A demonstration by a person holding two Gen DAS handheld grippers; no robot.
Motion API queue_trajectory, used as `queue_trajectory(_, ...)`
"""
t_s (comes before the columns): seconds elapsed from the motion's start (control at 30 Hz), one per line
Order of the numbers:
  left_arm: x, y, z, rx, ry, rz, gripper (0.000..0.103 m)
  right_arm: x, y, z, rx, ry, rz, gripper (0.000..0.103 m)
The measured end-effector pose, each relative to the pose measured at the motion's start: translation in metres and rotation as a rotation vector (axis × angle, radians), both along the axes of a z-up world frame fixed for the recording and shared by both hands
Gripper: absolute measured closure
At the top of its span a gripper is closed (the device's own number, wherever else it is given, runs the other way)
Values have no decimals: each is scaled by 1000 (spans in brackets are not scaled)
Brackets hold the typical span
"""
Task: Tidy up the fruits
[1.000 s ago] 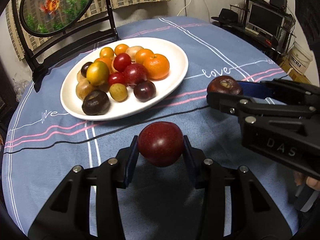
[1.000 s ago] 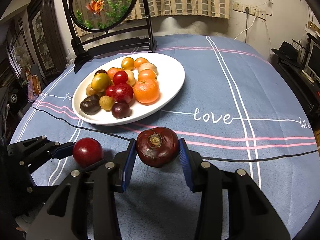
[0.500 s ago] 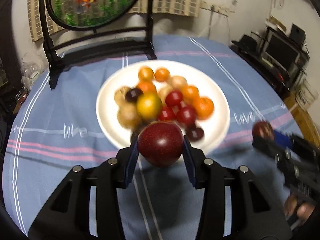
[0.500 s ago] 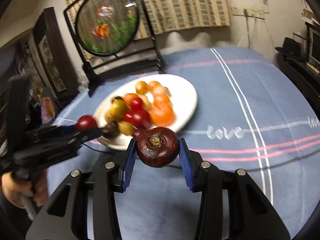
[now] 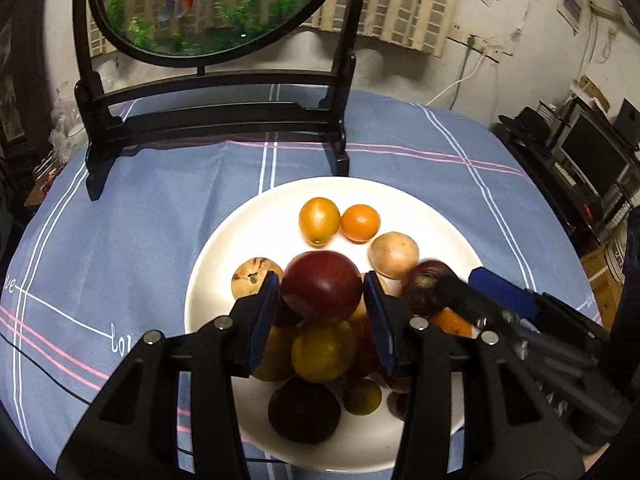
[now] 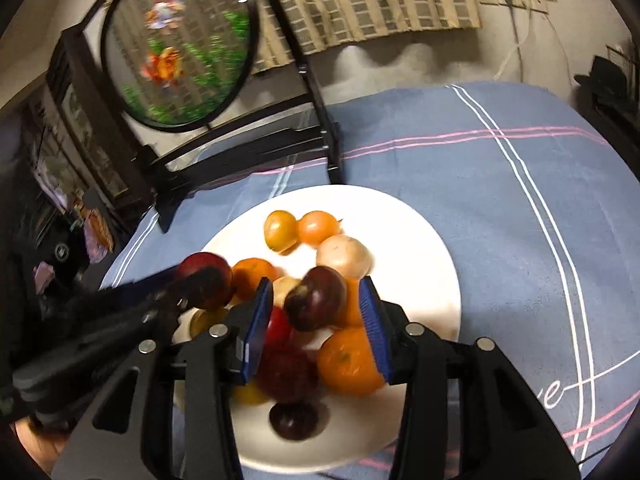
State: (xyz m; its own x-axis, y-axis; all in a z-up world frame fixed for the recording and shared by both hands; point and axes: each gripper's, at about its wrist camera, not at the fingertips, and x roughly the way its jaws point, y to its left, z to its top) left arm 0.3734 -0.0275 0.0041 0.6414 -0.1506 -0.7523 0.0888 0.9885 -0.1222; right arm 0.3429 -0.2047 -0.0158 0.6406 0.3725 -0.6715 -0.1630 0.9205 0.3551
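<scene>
Left tongs (image 5: 322, 292): a red plum (image 5: 322, 286) sits between the blue pads (image 5: 267, 312) above the fruit heap; jaws opening, slim gaps showing at both sides, so the plum is no longer pinched.

Right tongs (image 6: 316, 308): a dark maroon fruit (image 6: 316, 300) lies between the pads (image 6: 370, 320), tilted and blurred, clear of both; jaws opening, the fruit loose over the pile.

White plate (image 5: 400, 200), on the blue striped cloth of the counter (image 5: 120, 240): two small orange citrus (image 5: 360, 223) at the far side, a pale tan fruit (image 5: 394, 255), a speckled brown fruit (image 5: 250, 278), a yellow fruit (image 5: 322, 350), a near-black plum (image 5: 304, 410) at the near edge, and a small olive-yellow fruit (image 5: 362, 396).

View notes: the left wrist view shows the right tongs entering from the right with the maroon fruit at their tip. The right wrist view shows a large orange (image 6: 348, 364) under its own pads, the left tongs (image 6: 200, 280) with the red plum, and a hand (image 6: 36, 440) at the lower left. A round goldfish panel (image 5: 208, 4) on a black stand rises behind the plate.
</scene>
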Motion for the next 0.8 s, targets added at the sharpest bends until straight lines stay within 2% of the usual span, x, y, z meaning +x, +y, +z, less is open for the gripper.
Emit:
queue_trajectory(0.07, -1, 2, 0, 31, -1, 24, 26, -4, -8, 2, 20, -4, -13, 50)
queue_trajectory(0.1, -3, 4, 3, 37, -15, 26, 23, -9, -10, 5, -2, -15, -17, 47)
queue_trajectory(0.17, -9, 6, 7, 49, -35, 24, 23, -20, -12, 9, -68, -33, -17, 47)
queue_trajectory(0.23, -19, 9, 13, 63, -45, 26, 22, -29, -15, 10, -93, -33, -8, 46)
queue_trajectory(0.33, -36, 15, 17, 73, -58, 33, 19, -51, -22, 8, -146, -19, -3, 36)
queue_trajectory(0.37, -44, 17, 18, 74, -58, 30, 15, -61, -24, 7, -159, -19, -1, 36)
queue_trajectory(0.57, -97, 28, 6, 72, -51, 46, 11, -115, -28, -8, -266, 53, -4, 35)
queue_trajectory(0.63, -114, 29, -1, 75, -34, 50, 11, -128, -27, -11, -292, 54, -5, 30)
queue_trajectory(0.67, -121, 30, -4, 79, -30, 51, 11, -136, -25, -11, -308, 43, -10, 19)
queue_trajectory(0.7, -129, 30, -6, 84, -29, 55, 11, -143, -24, -10, -310, 32, -13, 1)
queue_trajectory(0.8, -149, 31, -10, 93, -27, 60, 10, -159, -20, -1, -300, -8, -21, 1)
